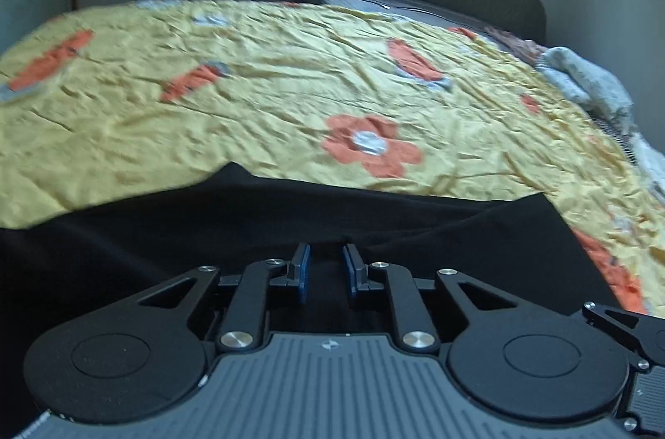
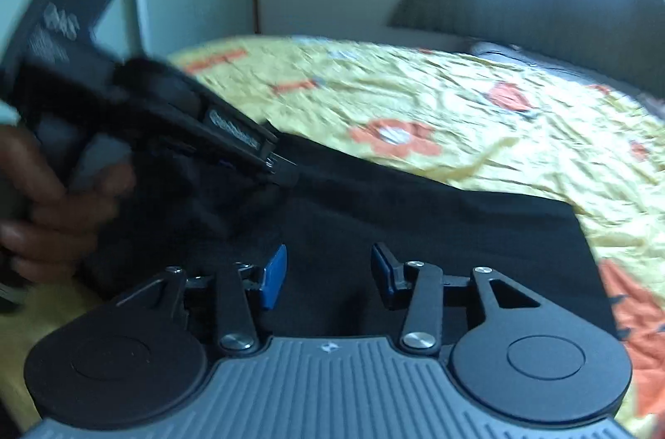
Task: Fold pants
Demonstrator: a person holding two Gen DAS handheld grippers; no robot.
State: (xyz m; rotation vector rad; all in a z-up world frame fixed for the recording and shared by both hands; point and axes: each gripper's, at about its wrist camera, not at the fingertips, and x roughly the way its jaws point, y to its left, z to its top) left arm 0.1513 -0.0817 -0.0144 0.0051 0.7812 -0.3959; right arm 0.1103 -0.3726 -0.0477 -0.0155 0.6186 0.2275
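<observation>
Left wrist view: black pants (image 1: 291, 223) lie flat on the bed, over a yellow floral bedsheet (image 1: 249, 85), far edge running across just ahead of the fingers. Left hand-held gripper (image 1: 325, 268) has jaws parted a little, nothing pinched; dark cloth lies under and between the blue pads (image 1: 302, 268). Fabric looks soft, limp, light and thin, so it will likely sag and slide once lifted.

Right wrist view: right hand-held gripper (image 2: 328, 274) open wider, over the same pants (image 2: 436, 231), no grip. A hand (image 2: 50, 198) holds the left gripper at left, blurred. The squared corner (image 2: 569, 214) looks like the best place to pinch; take edges or corners, both layers.
</observation>
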